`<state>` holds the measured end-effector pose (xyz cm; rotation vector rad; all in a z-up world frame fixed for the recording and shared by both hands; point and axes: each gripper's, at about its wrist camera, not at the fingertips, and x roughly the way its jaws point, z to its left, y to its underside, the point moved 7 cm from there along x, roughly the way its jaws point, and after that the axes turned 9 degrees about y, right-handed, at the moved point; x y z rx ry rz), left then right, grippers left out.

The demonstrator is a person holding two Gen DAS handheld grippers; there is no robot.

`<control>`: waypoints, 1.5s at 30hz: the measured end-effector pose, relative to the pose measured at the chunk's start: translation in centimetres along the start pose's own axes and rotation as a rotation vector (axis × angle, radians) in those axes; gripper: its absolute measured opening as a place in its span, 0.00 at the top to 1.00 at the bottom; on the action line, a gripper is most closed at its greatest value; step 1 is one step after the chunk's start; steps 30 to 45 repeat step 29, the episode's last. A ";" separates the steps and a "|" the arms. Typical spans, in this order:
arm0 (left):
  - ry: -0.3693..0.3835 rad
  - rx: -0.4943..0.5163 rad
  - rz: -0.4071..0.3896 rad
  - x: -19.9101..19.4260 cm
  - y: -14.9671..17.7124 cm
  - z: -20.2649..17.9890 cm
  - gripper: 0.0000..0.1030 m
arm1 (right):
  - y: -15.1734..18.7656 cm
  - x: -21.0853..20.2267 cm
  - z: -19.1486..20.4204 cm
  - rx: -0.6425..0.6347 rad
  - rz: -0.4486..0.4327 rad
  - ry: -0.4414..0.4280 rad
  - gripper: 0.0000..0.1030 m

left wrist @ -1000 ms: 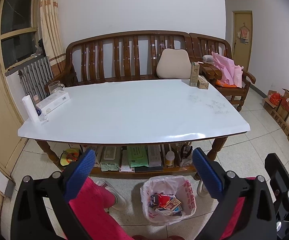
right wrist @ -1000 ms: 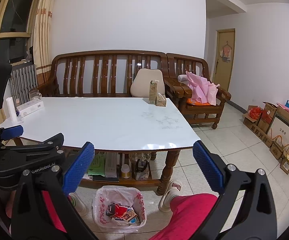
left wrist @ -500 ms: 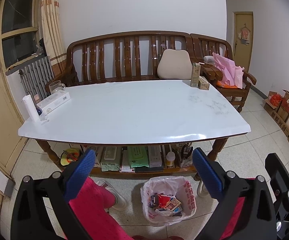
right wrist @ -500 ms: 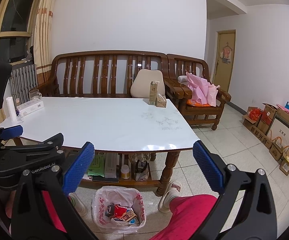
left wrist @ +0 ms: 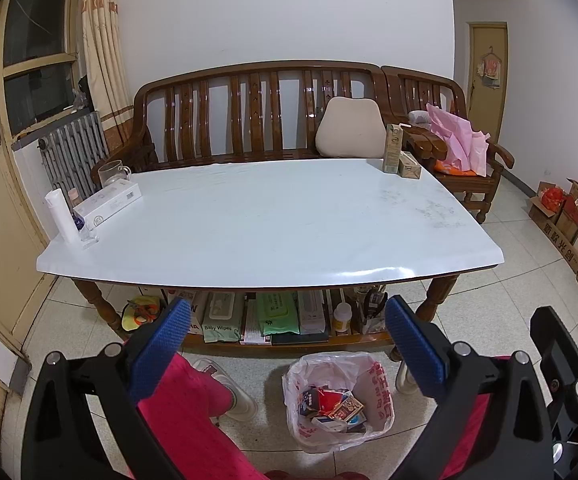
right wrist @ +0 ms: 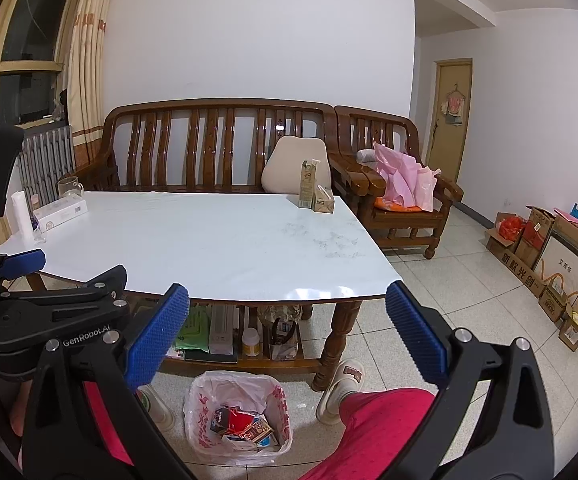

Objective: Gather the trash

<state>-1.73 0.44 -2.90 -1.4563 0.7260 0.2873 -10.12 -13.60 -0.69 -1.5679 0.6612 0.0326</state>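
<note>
Both the left gripper (left wrist: 287, 340) and right gripper (right wrist: 287, 330) gape wide and empty above the plastic-lined trash bin (left wrist: 339, 400) holding small cartons, probably so either can reach the two beige cartons (right wrist: 315, 194) far ahead.

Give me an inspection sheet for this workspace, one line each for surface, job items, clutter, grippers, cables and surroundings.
Surface: white table, faint smudges toward its right end.
Job's things: lined trash bin on the floor in front of the table, small boxes inside; upright carton and small box at the far right corner.
Clutter: white roll, long white box, glass mug at the left end; packs on the lower shelf.
Grippers: left gripper and right gripper both open, empty.
Cables: nothing seen.
Surroundings: wooden bench, armchair with pink bags, cardboard boxes along the right wall.
</note>
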 end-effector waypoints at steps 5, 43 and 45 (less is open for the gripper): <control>-0.003 -0.004 0.001 0.1 0.0 0.1 0.08 | 0.0 0.0 0.1 -0.001 0.001 -0.001 0.07; -0.006 -0.023 0.003 0.3 0.1 0.9 0.08 | 0.0 0.8 -0.2 -0.012 0.001 -0.016 0.07; -0.006 -0.023 0.003 0.3 0.1 0.9 0.08 | 0.0 0.8 -0.2 -0.012 0.001 -0.016 0.07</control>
